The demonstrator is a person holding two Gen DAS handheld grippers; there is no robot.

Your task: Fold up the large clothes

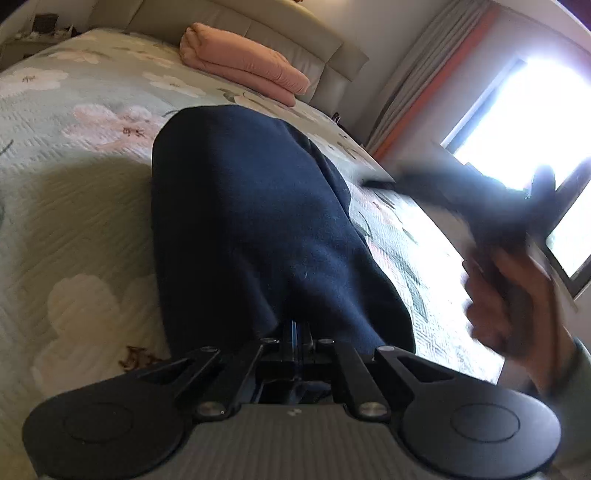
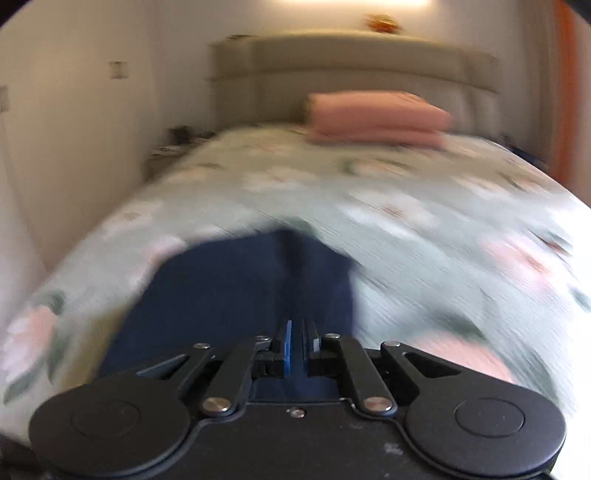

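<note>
A large dark navy garment [image 1: 251,221] lies lengthwise on the floral bedspread [image 1: 81,206]. My left gripper [image 1: 297,334] is shut on the near edge of the garment and holds it up a little. In the right wrist view the same navy garment [image 2: 236,288] lies ahead, blurred by motion. My right gripper [image 2: 298,343] has its blue pads pressed together with navy cloth around them. In the left wrist view the right gripper [image 1: 373,182] shows as a dark blur held by a hand [image 1: 517,295] at the right.
A folded pink blanket [image 1: 243,62] lies at the head of the bed by the padded headboard [image 1: 280,33]; it also shows in the right wrist view [image 2: 376,114]. A bright window [image 1: 535,147] and curtains are to the right. A wall stands left of the bed [image 2: 74,129].
</note>
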